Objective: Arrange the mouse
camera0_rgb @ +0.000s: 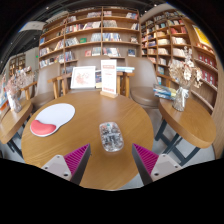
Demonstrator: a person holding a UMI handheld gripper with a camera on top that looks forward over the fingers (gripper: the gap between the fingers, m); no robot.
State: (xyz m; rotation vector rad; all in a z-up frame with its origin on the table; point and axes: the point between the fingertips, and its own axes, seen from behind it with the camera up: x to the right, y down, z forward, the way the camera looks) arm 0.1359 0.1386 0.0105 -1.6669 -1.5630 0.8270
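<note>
A grey, shiny mouse [111, 137] lies on the round wooden table [90, 112], just ahead of my fingers and about midway between their lines. A red and white oval mouse mat [51, 119] lies on the table to the left, well apart from the mouse. My gripper [112, 158] is open, its magenta pads [76, 157] spread wide, with bare table between them. Nothing is held.
A second wooden table [190, 118] with a vase of flowers [183, 84] stands to the right. Upright display boards [108, 77] stand at the table's far edge. Bookshelves [95, 38] line the back wall. A chair [146, 97] stands between the tables.
</note>
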